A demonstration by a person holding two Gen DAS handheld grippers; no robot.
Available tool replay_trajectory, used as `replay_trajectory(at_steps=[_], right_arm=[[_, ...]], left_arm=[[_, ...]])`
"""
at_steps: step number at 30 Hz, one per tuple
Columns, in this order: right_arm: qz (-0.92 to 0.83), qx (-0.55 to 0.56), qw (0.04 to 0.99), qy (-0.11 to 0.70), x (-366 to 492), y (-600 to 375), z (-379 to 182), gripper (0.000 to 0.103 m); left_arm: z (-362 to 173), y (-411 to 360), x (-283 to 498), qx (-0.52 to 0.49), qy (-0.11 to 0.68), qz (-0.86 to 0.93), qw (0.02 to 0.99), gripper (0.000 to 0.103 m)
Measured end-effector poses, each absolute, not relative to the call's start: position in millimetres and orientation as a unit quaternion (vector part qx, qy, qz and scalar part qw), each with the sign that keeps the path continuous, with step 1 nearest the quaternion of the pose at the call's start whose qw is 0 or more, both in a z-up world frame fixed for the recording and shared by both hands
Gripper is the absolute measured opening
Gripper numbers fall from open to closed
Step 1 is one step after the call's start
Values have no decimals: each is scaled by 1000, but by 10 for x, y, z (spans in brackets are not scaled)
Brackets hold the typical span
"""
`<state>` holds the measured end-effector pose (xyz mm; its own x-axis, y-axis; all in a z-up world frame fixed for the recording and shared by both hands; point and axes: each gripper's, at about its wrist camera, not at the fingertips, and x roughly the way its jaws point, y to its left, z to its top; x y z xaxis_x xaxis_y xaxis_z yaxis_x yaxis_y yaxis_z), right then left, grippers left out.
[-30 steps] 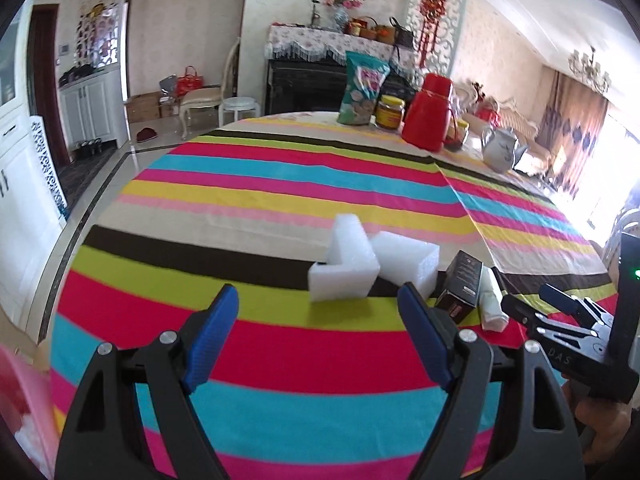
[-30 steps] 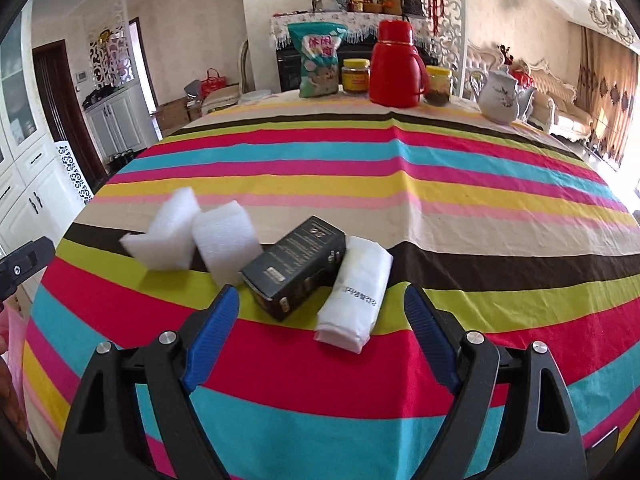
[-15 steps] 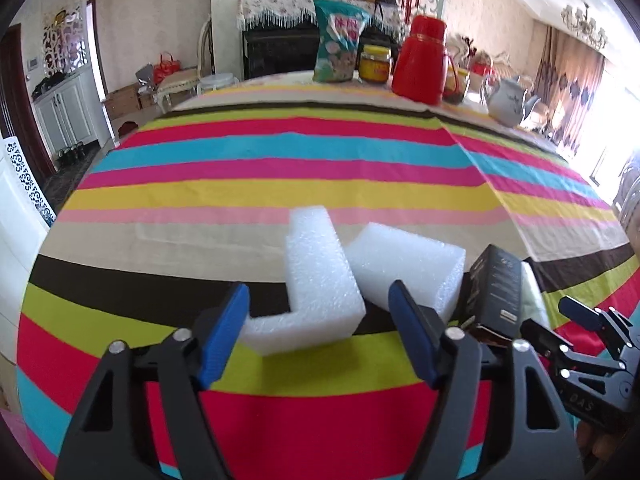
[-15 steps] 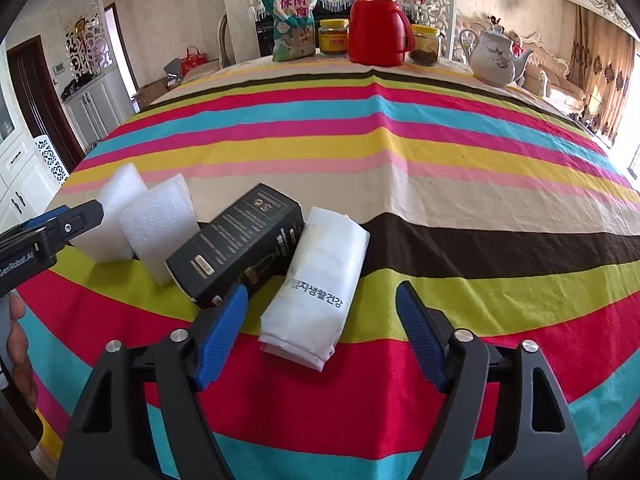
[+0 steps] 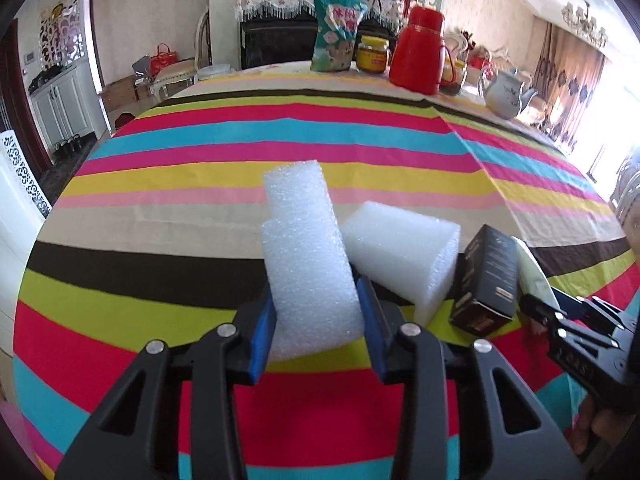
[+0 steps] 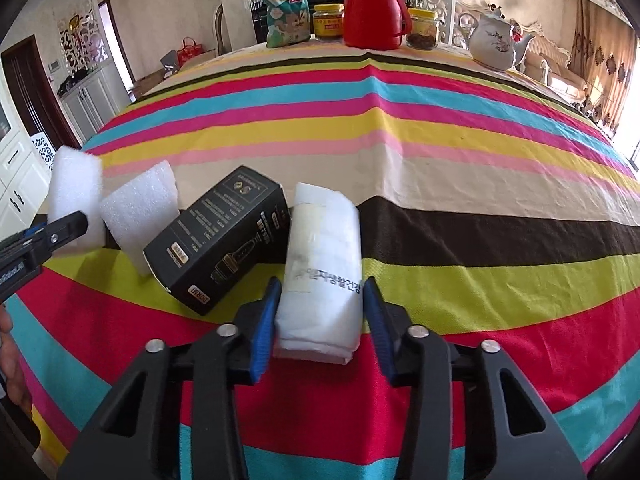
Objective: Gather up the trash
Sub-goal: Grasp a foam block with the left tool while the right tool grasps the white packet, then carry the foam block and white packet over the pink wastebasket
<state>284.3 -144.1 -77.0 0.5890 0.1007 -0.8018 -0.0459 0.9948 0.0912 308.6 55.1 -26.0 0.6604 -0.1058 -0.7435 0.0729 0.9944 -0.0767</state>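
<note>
Both tools are closing at once on trash that lies in a cluster on the striped tabletop (image 5: 280, 148). The left tool (image 5: 316, 316) has its blue pads against the two sides of the L-shaped foam block (image 5: 308, 264), narrowing onto its near end, so the block reads as gripped. A second foam block (image 5: 400, 248) leans just beside it on the right, and past that lies the black carton (image 6: 220, 240). The right tool (image 6: 320, 316) is narrowing onto the near end of the white wrapped packet (image 6: 324, 260), its pads at or just off the wrapping; the packet rests on the cloth, touching the carton along its left side.

To do this step well, I judge each squeeze should finish gently. Foam dents and can spring loose, so the left grip wants to settle before lifting. The packet looks soft and held only at one end, so it may sag or slide; lift it straight up and away from the carton so the carton is not dragged. Likewise raise the L-shaped block clear of its leaning neighbour
</note>
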Motion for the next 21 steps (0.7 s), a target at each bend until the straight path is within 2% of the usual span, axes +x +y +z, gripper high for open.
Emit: replay_trajectory(at_steps=[3, 21], right_arm=[[44, 32, 895, 442, 2802, -1461, -702, 32], [92, 23, 923, 373, 2015, -1160, 39, 32]], left_arm=[[-167, 598, 2934, -27, 400, -50, 915, 38], [330, 1166, 1810, -78, 334, -31, 939, 38]])
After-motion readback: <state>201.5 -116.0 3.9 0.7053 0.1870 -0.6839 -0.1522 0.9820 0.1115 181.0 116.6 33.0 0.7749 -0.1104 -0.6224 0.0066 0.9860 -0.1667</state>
